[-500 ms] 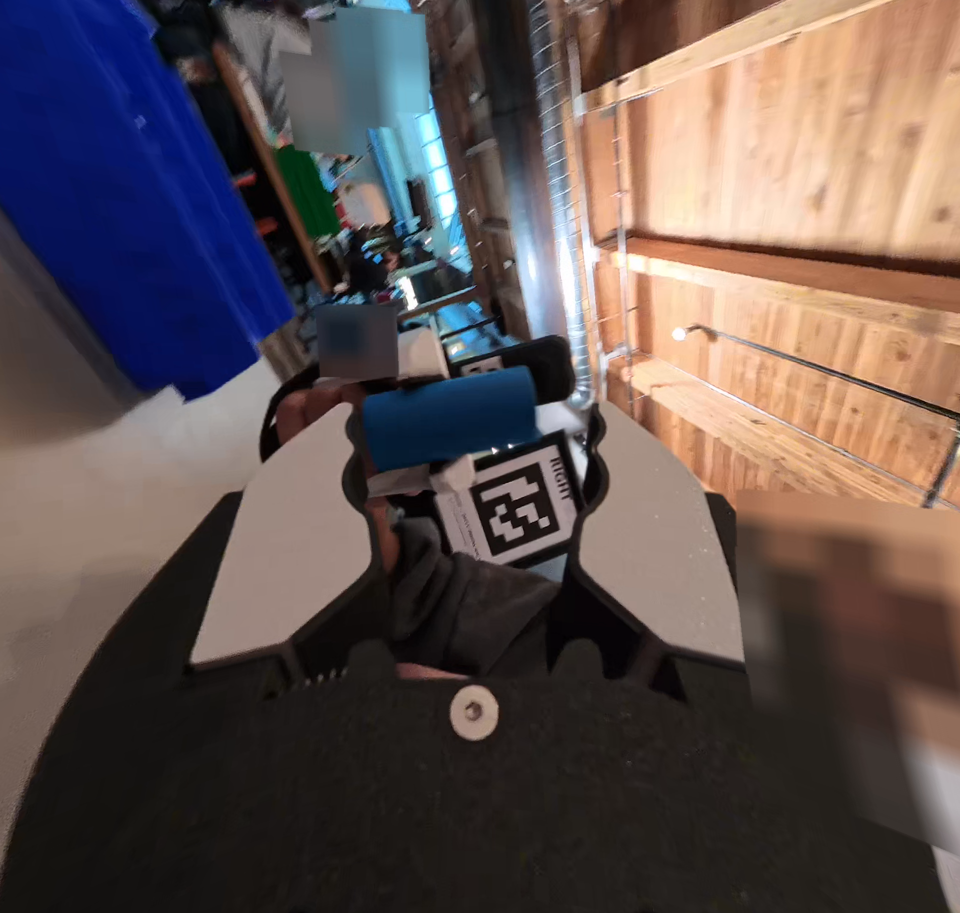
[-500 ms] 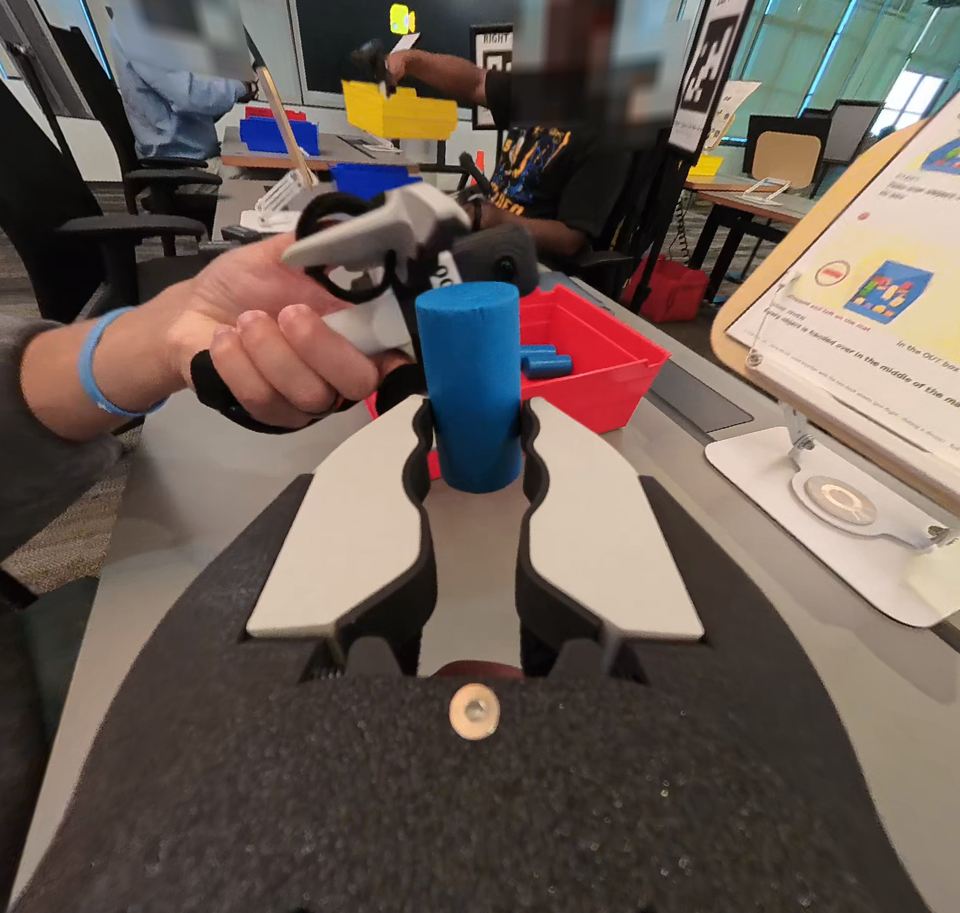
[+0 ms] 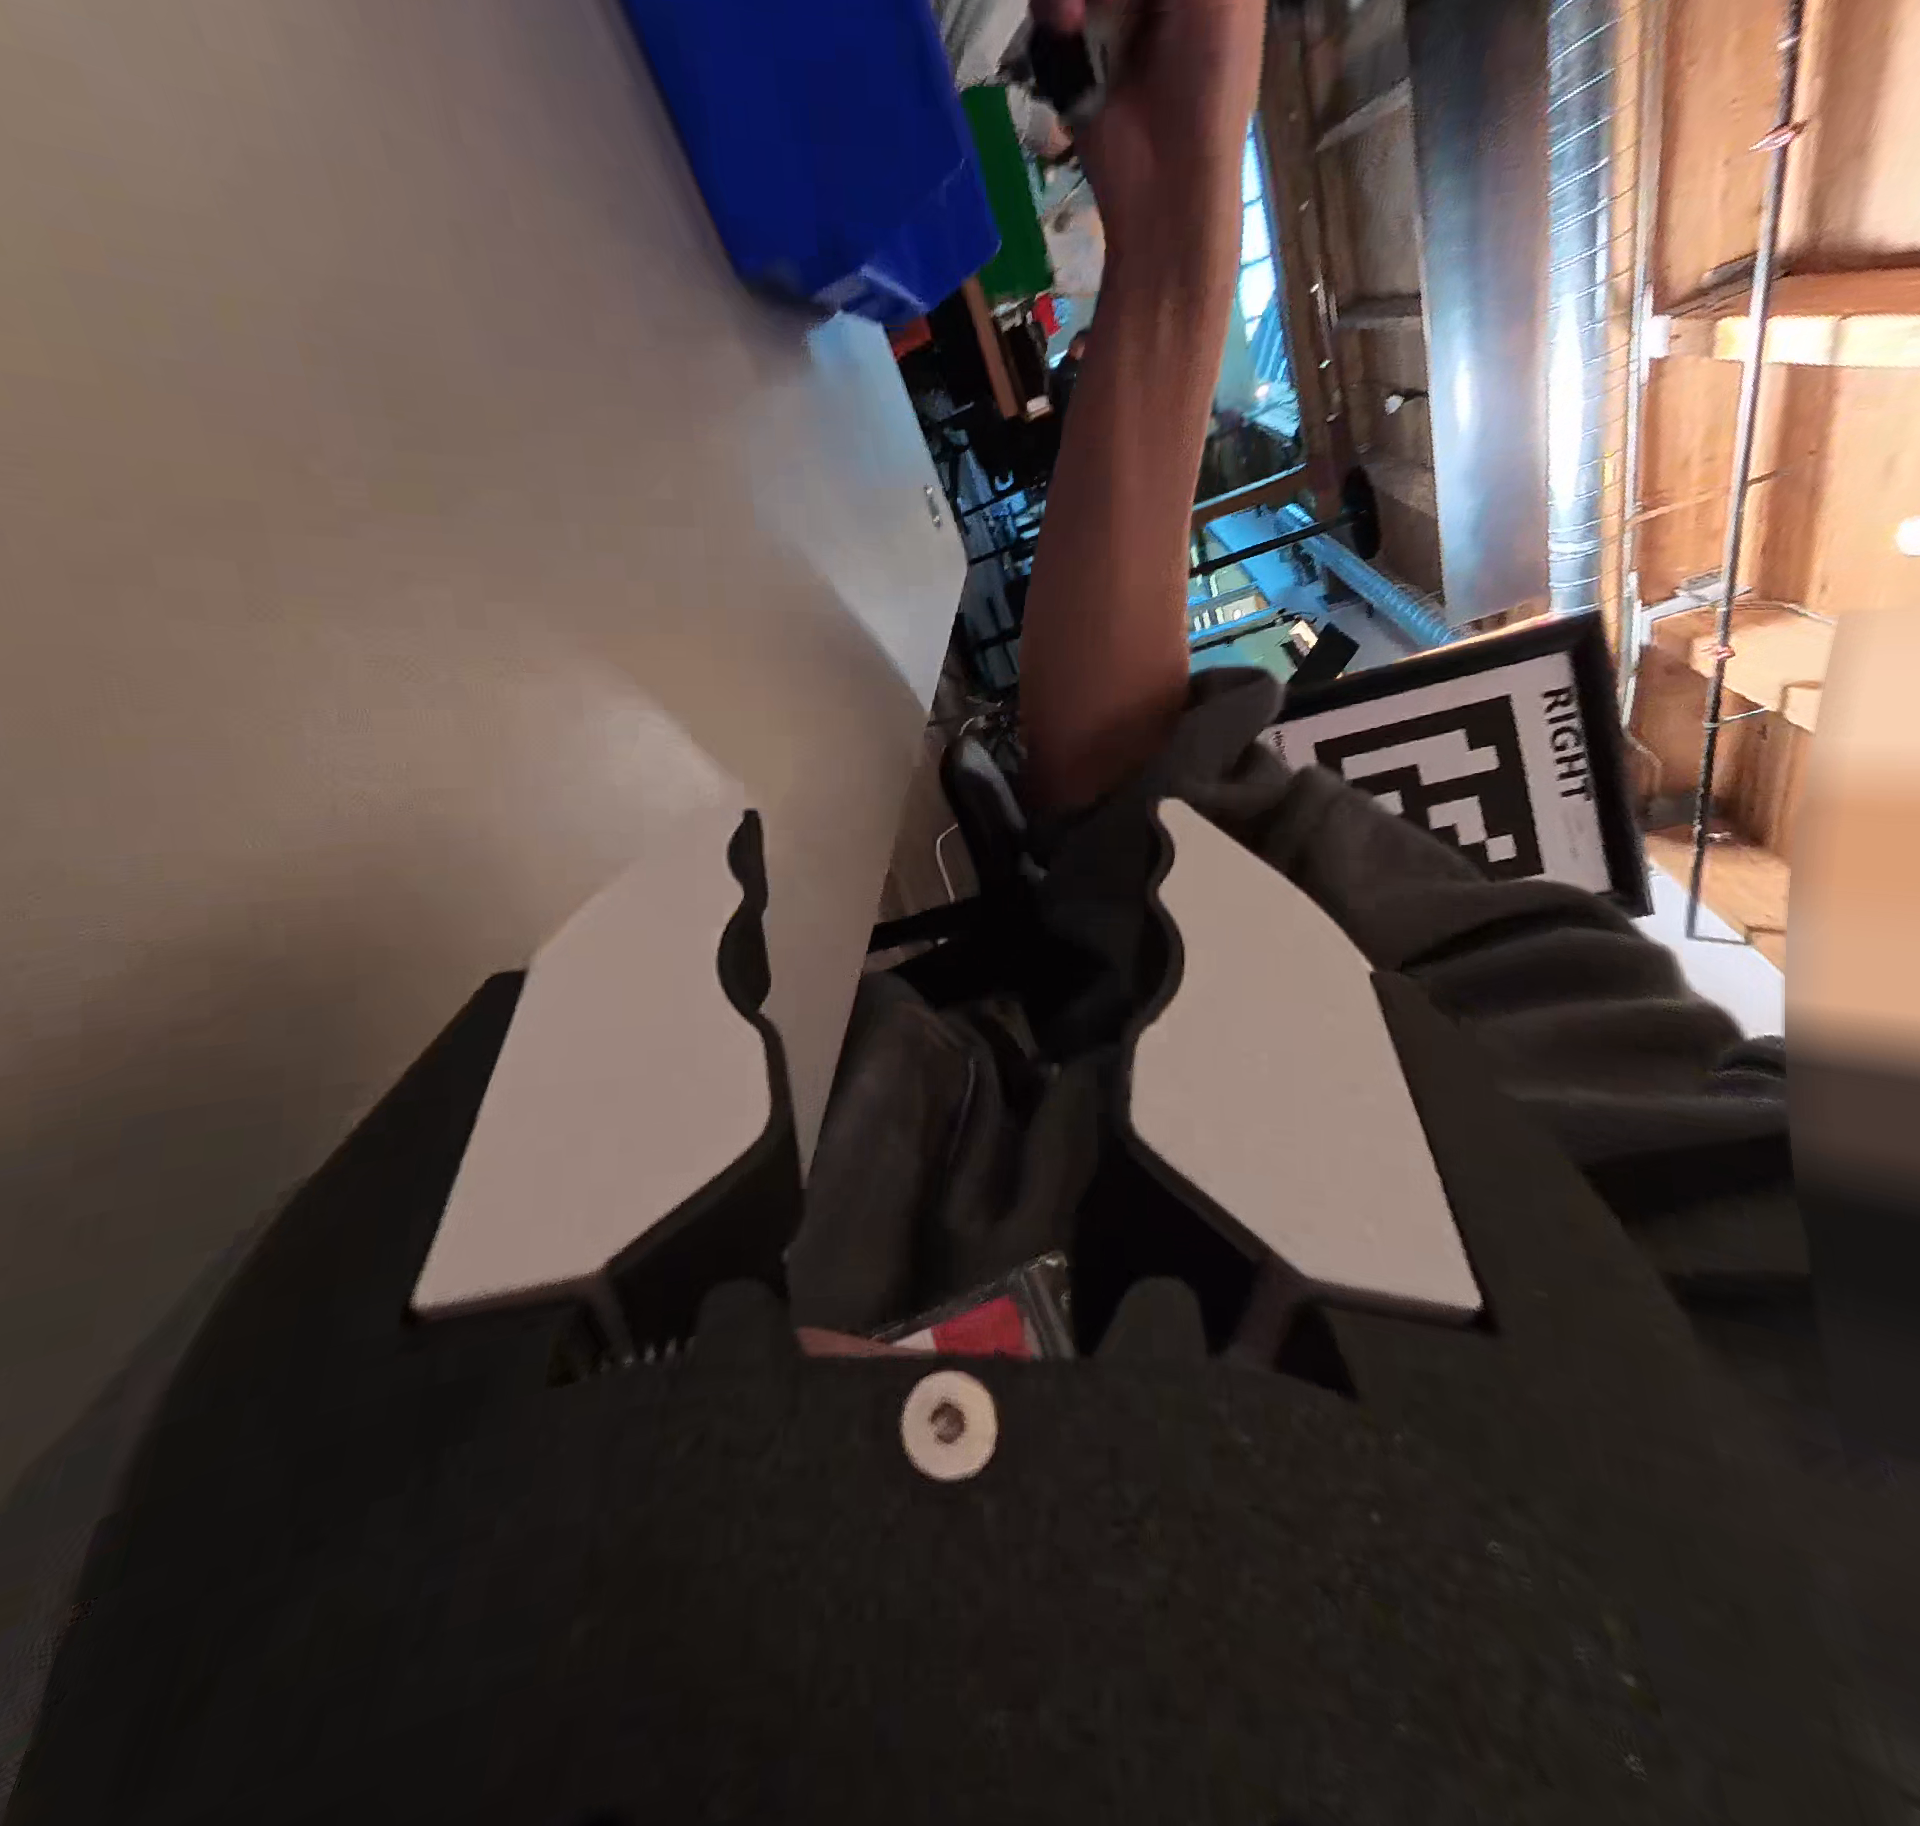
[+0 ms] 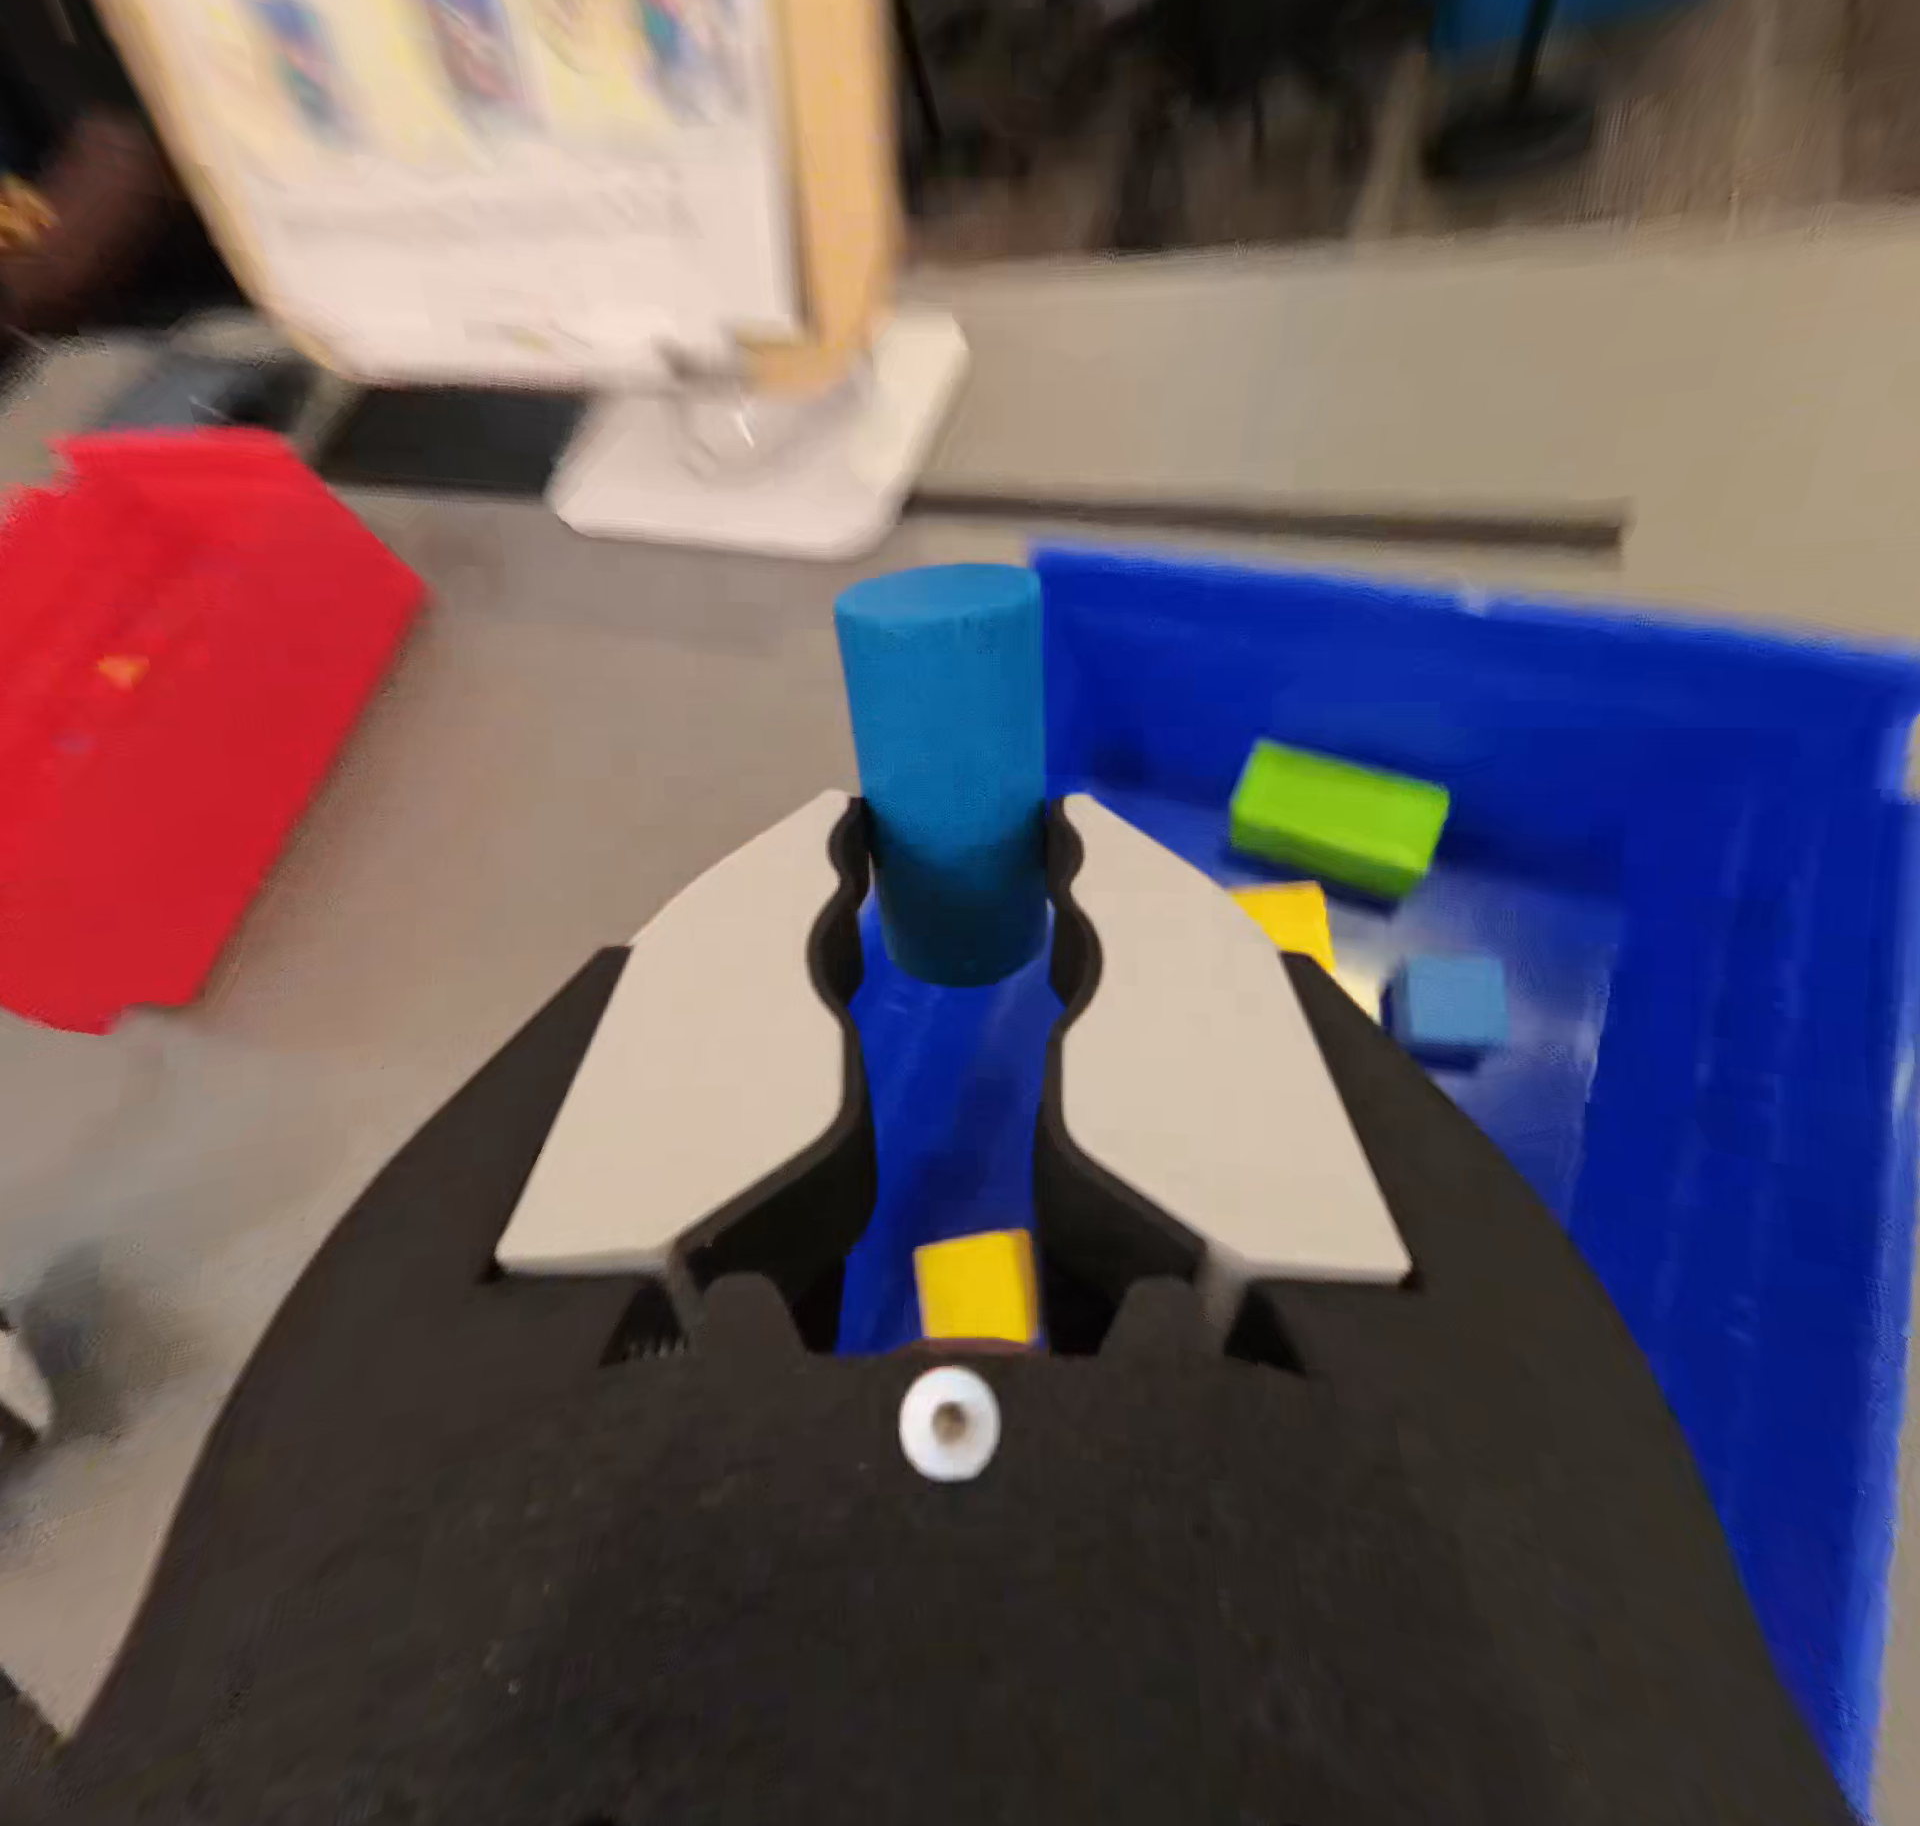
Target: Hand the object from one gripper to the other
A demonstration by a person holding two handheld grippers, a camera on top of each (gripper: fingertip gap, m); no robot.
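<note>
Right now the right gripper (image 4: 954, 841) has its two grey fingers (image 4: 727, 1028) clamped on the lower half of the blue cylinder (image 4: 940, 737), which stands upright between the tips with its flat top clear above them. Directly below the gap sits a yellow block (image 4: 977, 1283), lying on the floor of the blue bin (image 4: 1714, 945) that fills the right side of this view. Further into that bin there's a second yellow block (image 4: 1286, 924) partly hidden behind the right finger, a small blue cube (image 4: 1449, 1005) beside it, and a green block (image 4: 1338, 818) nearer the far wall. Off to the left, well apart on the grey table (image 4: 582, 737), a red bin (image 4: 177, 716) shows, blurred. Beyond it all stands a board with printed sheets on a white base (image 4: 769, 467), too smeared to make out. Over on the other camera, the left gripper (image 3: 956, 872) is spread wide and holding nothing, the view rolled on its side. Past its fingertips comes a dark grey sleeve (image 3: 1455, 903) and a bare forearm (image 3: 1132, 426) reaching away, with a framed black-and-white marker card (image 3: 1475, 768) beside the sleeve. Farther along the pale tabletop the blue bin (image 3: 810, 93) appears again, near the arm's far end.
</note>
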